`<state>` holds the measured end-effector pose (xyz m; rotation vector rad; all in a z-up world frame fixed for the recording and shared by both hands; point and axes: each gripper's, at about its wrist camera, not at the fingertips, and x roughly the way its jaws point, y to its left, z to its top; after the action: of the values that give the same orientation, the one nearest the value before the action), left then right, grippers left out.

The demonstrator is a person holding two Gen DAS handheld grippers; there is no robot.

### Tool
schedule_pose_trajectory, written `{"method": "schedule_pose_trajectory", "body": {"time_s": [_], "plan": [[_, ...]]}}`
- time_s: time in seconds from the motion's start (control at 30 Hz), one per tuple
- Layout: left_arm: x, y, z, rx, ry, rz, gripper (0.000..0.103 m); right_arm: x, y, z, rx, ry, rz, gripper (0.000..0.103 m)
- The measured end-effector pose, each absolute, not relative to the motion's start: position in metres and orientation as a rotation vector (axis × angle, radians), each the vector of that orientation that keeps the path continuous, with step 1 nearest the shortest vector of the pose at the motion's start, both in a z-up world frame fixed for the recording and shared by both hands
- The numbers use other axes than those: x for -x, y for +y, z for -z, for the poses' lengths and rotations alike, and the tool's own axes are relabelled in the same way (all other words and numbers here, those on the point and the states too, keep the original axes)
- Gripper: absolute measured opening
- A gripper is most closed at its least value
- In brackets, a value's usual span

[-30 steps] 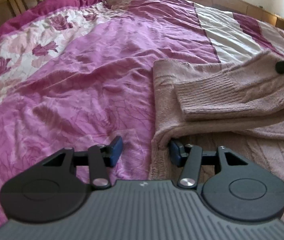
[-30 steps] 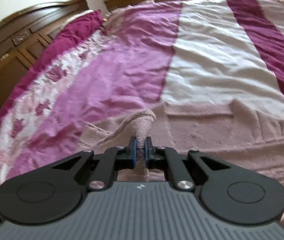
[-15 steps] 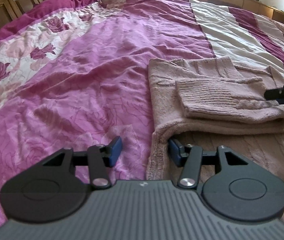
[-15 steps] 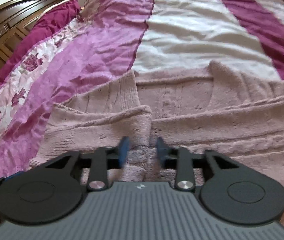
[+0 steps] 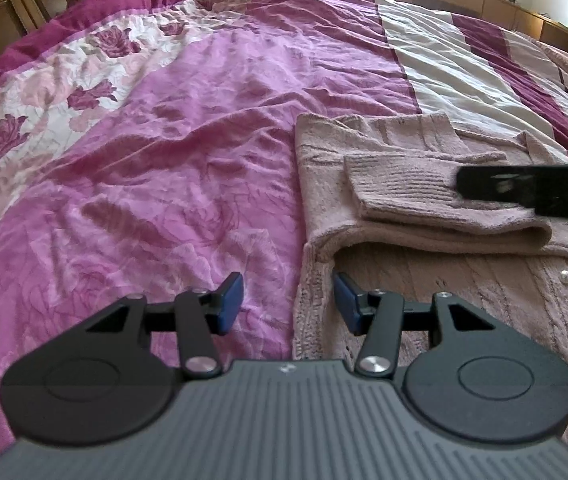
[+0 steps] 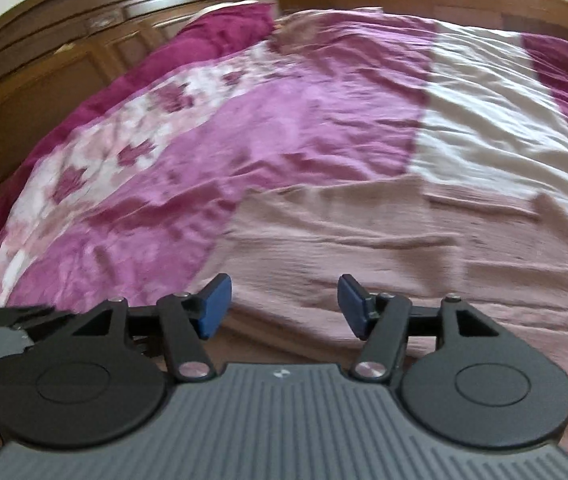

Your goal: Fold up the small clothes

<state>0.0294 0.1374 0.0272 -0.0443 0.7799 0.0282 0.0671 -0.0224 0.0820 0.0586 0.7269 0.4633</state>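
1. Bedroom scene: a pale pink knitted cardigan (image 5: pixel 423 280) spread flat on a pink and magenta bedspread (image 5: pixel 188 152), wooden headboard (image 6: pixel 56 64) behind.
2. Near the cardigan's left edge, a ribbed sleeve (image 5: pixel 411 188) already laid across the body, cuff end pointing left; long axis running left to right across the left wrist view.
3. Left gripper (image 5: pixel 287 300) hanging straddling the cardigan's left side edge: one blue pad over the bedspread, the other over the knit. Jaws partly apart, pressing on nothing, so released; contact between the lower pad and the fabric impossible to judge.
4. Right gripper (image 6: pixel 280 306) over the body of the cardigan, seen blurred; jaws opening, with only flat knit beneath the gap and nothing pinched between the pads. Empty-handed.
5. In the left wrist view, a dark blurred part of the right tool (image 5: pixel 531 192) lying over the folded sleeve at the right edge.
6. Key relation, as a judgement: garment lying ahead and to the right of the left gripper, with its left hem edge directly between those pads, so left hand nearer that edge; right hand nearer the middle and far side.
7. Likely next call: a grasp on an edge or the other sleeve, then a fold across the same left-right axis. Far sleeve not clearly visible here.
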Motion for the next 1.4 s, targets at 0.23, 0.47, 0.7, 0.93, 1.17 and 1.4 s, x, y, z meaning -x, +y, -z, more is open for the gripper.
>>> {"method": "schedule_pose_trajectory", "body": {"time_s": [0.23, 0.47, 0.7, 0.93, 1.17, 1.4], "plan": [[-0.028, 0.139, -0.020, 0.045, 0.788, -0.026, 0.052, -0.078, 0.017, -0.056, -0.005, 0.778, -0.496, 0.067], [-0.028, 0.140, -0.018, 0.053, 0.790, -0.025, 0.052, -0.089, 0.008, -0.040, -0.044, 0.802, -0.443, 0.035], [-0.028, 0.138, -0.017, 0.038, 0.790, -0.028, 0.052, -0.086, -0.011, -0.049, -0.136, 0.755, -0.438, 0.002], [-0.028, 0.138, -0.019, 0.051, 0.789, -0.039, 0.052, -0.075, -0.057, -0.082, -0.260, 0.649, -0.375, 0.001], [-0.024, 0.141, -0.030, 0.077, 0.770, -0.042, 0.052, -0.077, -0.071, -0.084, -0.292, 0.701, -0.426, 0.016], [-0.023, 0.148, -0.039, 0.090, 0.743, -0.040, 0.052, -0.064, -0.025, -0.071, -0.095, 0.683, -0.480, 0.050]]}}
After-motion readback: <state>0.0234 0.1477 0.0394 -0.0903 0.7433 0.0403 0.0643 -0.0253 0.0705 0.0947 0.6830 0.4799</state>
